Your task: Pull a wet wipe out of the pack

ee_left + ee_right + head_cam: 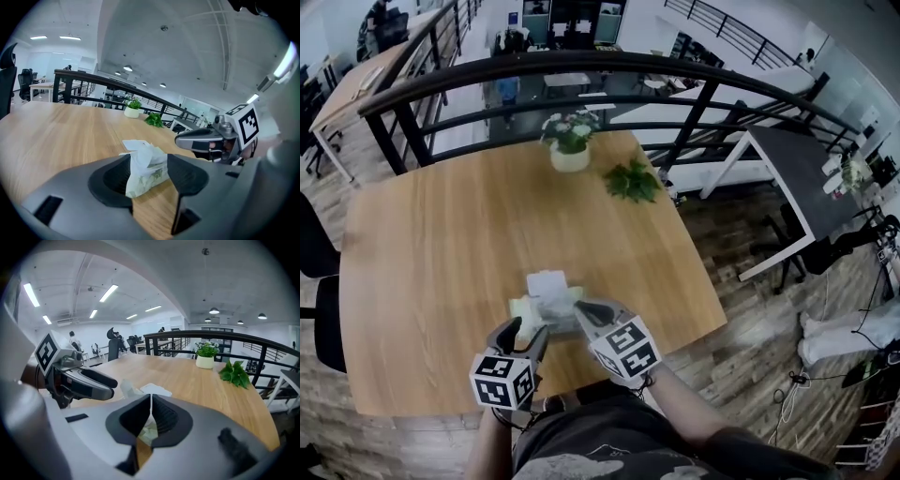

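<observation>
Wooden table (441, 281) held the pack (546, 307) near its front edge, print too blurred to read. Your left gripper (149, 177) stood released, jaws wide around the pack. Your right gripper (150, 411) was clenched on a white wipe (140, 154) at the pack's top.

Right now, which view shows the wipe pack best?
Left gripper view: the pack sits close, nearly whole, between the open jaws of the left gripper. Head view: small, near end covered by it and the right gripper. Right gripper view: only scraps past shut jaws.
</observation>
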Tool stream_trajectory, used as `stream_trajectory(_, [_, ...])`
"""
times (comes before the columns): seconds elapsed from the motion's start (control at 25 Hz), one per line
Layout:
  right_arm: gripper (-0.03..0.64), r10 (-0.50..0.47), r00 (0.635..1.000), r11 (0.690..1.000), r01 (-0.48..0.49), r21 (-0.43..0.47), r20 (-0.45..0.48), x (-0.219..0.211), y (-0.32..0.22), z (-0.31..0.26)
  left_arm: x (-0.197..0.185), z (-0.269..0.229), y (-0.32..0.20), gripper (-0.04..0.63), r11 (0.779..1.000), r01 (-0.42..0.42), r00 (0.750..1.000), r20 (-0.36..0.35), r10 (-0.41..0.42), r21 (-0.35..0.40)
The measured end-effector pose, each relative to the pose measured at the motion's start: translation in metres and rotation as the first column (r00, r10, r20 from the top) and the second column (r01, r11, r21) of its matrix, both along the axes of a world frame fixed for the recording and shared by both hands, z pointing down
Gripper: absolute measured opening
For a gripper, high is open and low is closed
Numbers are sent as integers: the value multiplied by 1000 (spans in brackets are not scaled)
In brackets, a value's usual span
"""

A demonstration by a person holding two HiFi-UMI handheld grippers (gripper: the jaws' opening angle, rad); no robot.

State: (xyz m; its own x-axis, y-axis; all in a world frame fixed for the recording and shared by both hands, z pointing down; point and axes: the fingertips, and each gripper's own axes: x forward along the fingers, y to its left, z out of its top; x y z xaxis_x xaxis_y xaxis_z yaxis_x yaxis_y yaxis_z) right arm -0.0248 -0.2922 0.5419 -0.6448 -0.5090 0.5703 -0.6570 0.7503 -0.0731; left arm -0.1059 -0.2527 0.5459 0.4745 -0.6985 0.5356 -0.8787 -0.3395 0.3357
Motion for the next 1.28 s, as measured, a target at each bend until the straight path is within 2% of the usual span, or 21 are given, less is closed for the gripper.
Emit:
stream_trajectory(0.2, [25,-59,998,998,59,-17,-7,3,-9,7,3,5,-14,238,998,54,998,15,-54,-19])
stream_trajectory(0.4, [25,-179,983,984,179,-21,-46,-5,-6,17,4,9,-28,225,995,90,996,30,-89,-38])
stream_trajectory(0.44, [26,-196,978,980,195,-30,-66,-5,-5,21,3,10,-30,191,995,97,995,35,-95,-39])
stream_trajectory(0.52, [26,-235,968,971,231,-57,-84,-7,-4,28,0,10,-34,61,993,111,993,51,-109,-37])
stream_trajectory(0.6, [28,-275,959,960,270,-80,-73,-11,-2,32,-1,11,-35,26,993,114,992,53,-112,-38])
stream_trajectory(0.72, [42,-320,946,944,313,-100,-60,-18,0,34,-1,11,-35,15,992,118,992,39,-116,-50])
stream_trajectory(0.8, [100,-354,934,930,347,-121,-42,-24,3,34,-2,11,-35,15,991,119,993,34,-117,-55])
stream_trajectory(0.92, [134,-408,912,907,399,-134,-46,-34,9,36,-5,9,-34,14,991,123,992,31,-121,-59])
stream_trajectory(1.04, [135,-438,892,895,422,-147,-108,-38,11,45,-5,9,-34,14,990,126,992,19,-125,-66])
stream_trajectory(1.16, [133,-437,883,898,421,-127,-169,-38,6,53,-5,10,-33,14,990,121,993,15,-120,-72])
stream_trajectory(1.28, [84,-424,876,905,417,-79,-230,-38,-3,55,-8,9,-34,14,990,120,993,11,-119,-73])
